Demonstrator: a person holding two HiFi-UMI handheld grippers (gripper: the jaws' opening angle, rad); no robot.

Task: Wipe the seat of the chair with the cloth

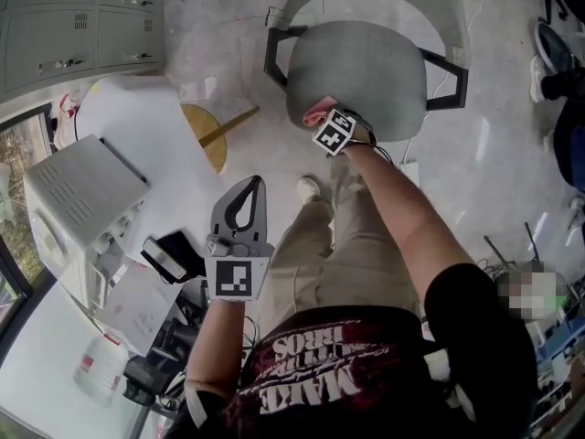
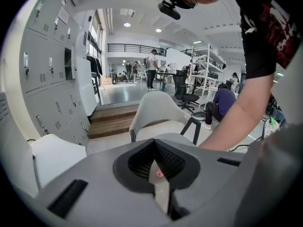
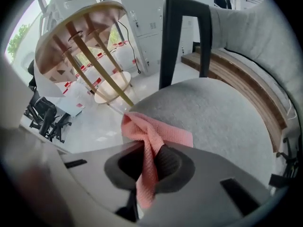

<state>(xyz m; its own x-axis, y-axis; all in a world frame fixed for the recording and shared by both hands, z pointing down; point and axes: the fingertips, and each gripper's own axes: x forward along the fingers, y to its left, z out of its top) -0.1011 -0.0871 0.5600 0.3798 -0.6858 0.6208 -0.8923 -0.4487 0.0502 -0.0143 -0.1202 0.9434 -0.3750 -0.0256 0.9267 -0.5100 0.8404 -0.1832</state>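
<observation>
The chair's grey seat [image 1: 358,73] is ahead of me in the head view, with black armrests and a grey backrest. My right gripper [image 1: 325,123] is at the seat's near left edge, shut on a pink cloth [image 1: 316,111]. In the right gripper view the pink cloth [image 3: 152,135] is pinched between the jaws and its free end lies on the grey seat [image 3: 222,112]. My left gripper [image 1: 250,184] hangs over the floor to the left of my leg, shut and holding nothing. The chair [image 2: 156,111] shows beyond it in the left gripper view.
A round wooden stool [image 1: 209,136] lies tipped just left of the chair, close to the cloth in the right gripper view [image 3: 90,37]. A white table [image 1: 128,117], a printer [image 1: 80,193] and lockers [image 1: 73,26] fill the left. Another person's shoes [image 1: 547,62] are at far right.
</observation>
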